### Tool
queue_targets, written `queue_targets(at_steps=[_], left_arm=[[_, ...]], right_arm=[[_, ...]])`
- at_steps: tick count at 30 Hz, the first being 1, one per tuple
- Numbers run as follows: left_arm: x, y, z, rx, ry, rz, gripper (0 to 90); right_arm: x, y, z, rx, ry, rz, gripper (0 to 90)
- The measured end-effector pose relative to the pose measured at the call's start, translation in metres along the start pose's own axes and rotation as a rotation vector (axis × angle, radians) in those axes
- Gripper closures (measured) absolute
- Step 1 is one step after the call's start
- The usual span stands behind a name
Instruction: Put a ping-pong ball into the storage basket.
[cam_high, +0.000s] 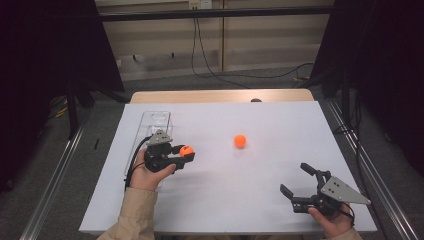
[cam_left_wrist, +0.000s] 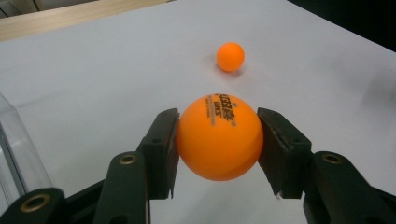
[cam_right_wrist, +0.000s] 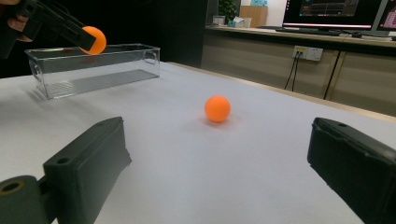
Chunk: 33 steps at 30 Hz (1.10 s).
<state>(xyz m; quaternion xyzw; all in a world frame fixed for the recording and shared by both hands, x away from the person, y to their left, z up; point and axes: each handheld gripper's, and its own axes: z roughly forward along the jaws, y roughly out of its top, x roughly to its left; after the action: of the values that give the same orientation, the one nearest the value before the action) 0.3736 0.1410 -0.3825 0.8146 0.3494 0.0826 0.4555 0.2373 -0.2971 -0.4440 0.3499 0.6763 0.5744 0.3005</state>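
My left gripper (cam_high: 186, 153) is shut on an orange ping-pong ball (cam_left_wrist: 219, 136) with black print, held above the white table just right of a clear plastic bin (cam_high: 152, 131). From the right gripper view, the held ball (cam_right_wrist: 93, 39) hangs over the bin (cam_right_wrist: 93, 70). A second orange ball (cam_high: 240, 141) lies loose near the table's middle, seen farther off in the left gripper view as the loose ball (cam_left_wrist: 230, 57) and as the loose ball (cam_right_wrist: 217, 108) ahead of my right jaws. My right gripper (cam_high: 296, 179) stands open near the front right, nothing between its jaws.
The white sheet (cam_high: 280, 120) covers most of the wooden table (cam_high: 220, 96). The bin stands lengthwise along the left side. Cables trail on the floor behind the table, and dark curtains flank both sides.
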Motion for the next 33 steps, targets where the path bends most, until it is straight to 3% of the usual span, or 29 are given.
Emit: queue_targets(at_steps=[33], left_arm=[[0.016,-0.002,-0.020,-0.007,0.064,-0.020,50.9]], right_arm=[[0.000,0.000,0.000,-0.001,0.001,-0.002,4.1]])
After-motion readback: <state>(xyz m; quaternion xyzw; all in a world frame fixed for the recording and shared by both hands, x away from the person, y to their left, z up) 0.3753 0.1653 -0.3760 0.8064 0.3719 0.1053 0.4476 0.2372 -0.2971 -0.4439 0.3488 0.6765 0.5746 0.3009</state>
